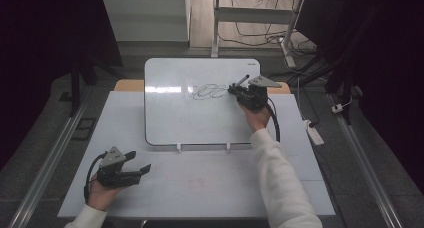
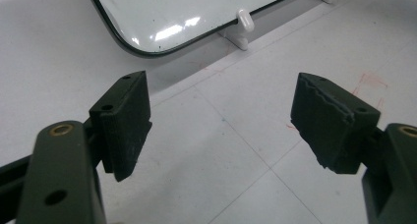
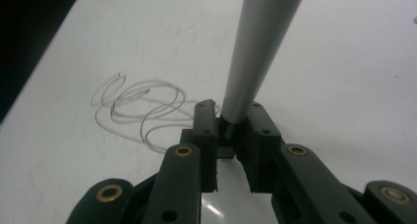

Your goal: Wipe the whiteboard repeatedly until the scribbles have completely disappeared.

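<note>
Your right gripper point(image 1: 239, 89) is clamped on the marker point(image 3: 255, 52) over the whiteboard point(image 1: 170, 123), beside a finished scribble point(image 1: 206, 92); most of the board remains blank, while your left gripper point(image 1: 140, 164) waits open, empty.

Dim room with dark edges, glare streaks on the whiteboard point(image 1: 200, 108) (pen point(image 3: 255, 52) looms blurred up close).
</note>
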Demonstrator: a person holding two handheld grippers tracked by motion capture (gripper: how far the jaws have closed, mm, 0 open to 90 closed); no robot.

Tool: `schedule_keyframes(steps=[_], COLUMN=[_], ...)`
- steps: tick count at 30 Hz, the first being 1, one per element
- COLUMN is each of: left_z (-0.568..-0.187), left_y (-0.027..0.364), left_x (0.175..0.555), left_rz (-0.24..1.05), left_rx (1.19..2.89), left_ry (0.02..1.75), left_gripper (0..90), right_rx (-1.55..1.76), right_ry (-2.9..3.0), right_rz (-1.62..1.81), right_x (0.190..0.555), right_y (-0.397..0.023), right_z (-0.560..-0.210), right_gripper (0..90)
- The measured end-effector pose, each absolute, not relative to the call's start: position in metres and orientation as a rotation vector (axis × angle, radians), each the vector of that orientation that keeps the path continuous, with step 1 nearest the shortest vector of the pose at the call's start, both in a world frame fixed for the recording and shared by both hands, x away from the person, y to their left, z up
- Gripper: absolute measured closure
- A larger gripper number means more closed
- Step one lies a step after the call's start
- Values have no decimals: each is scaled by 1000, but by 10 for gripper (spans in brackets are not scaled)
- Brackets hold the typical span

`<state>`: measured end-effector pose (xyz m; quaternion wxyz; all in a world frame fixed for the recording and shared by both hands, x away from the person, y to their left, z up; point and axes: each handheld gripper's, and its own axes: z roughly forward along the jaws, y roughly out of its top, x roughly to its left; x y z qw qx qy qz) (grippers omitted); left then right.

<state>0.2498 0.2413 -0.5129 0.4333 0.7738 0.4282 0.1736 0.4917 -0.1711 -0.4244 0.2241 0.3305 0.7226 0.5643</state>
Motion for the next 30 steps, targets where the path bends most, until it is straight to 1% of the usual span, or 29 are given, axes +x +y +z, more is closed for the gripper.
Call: schedule_keyframes(steps=[3,5,7,8,10,15,17,20,22,25,27,30], left_z=[-513,-514,-514,-514,-513,-513,-514,-513,-512,-513,-513,-512], left_y=[241,242,242,242,243,244,243,243,243,245,245,243], left_x=[250,252,252,251,250,252,252,250,250,251,251,250], left_rz=[436,434,433,435,440,437,439,442,443,441,439,444], left_rx=[1924,1926,1926,1924,1920,1917,1918,1916,1913,1912,1912,1914], left_ry=[1066,1072,1072,1072,1069,1074,1075,1068,1071,1073,1075,1067], left_gripper=[236,237,236,236,236,237,236,237,236,236,237,236], right_rx=[881,773,773,840,893,754,754,897,903,764,747,841], right_ry=[2019,2104,2108,2021,1982,2114,2114,1966,1964,2106,2117,2003], right_rz=[1534,1472,1470,1490,1532,1476,1469,1550,1547,1508,1485,1513], right_x=[487,479,481,487,491,479,481,497,497,483,483,494], right_y=[-167,-156,-158,-167,-172,-149,-149,-164,-164,-142,-141,-153], right_z=[-427,-431,-429,-424,-423,-432,-430,-419,-419,-430,-429,-420], right_gripper=[770,770,770,769,770,770,770,770,770,770,770,770])
